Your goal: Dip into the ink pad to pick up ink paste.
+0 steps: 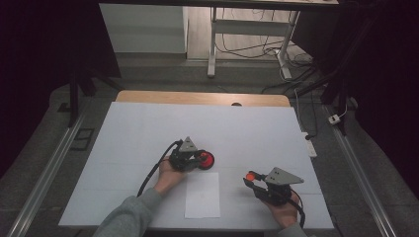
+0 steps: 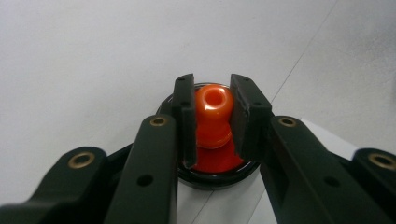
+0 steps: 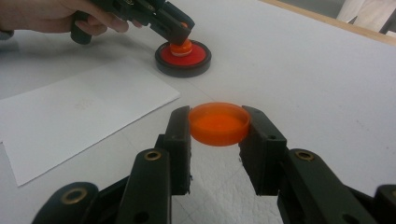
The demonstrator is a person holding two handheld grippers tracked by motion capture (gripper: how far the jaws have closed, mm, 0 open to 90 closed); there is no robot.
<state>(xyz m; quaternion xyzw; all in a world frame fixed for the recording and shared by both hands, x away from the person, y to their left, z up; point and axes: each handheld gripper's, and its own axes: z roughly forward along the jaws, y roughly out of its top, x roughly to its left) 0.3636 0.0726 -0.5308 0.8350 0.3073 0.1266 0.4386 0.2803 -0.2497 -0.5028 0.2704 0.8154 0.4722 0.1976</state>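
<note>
A round black case (image 1: 206,160) with a red pad (image 3: 198,52) inside lies near the middle of the white table. On the pad stands an orange stamp with a knob handle (image 2: 213,103). My left gripper (image 1: 197,158) is shut on that knob, a pad pressed on each side, as the left gripper view (image 2: 213,116) shows close up. In the right gripper view the left gripper (image 3: 180,31) reaches down onto the stamp (image 3: 180,46). My right gripper (image 1: 251,178) sits to the right, nearer the front edge, shut on a shallow round orange lid (image 3: 218,124) held just above the table.
A white sheet of paper (image 1: 202,195) lies flat between the two hands, close to the front edge. A white cover (image 1: 148,133) spreads over the table, with a wooden edge (image 1: 197,97) at the far side. Cables and desk legs (image 1: 212,49) stand on the floor beyond.
</note>
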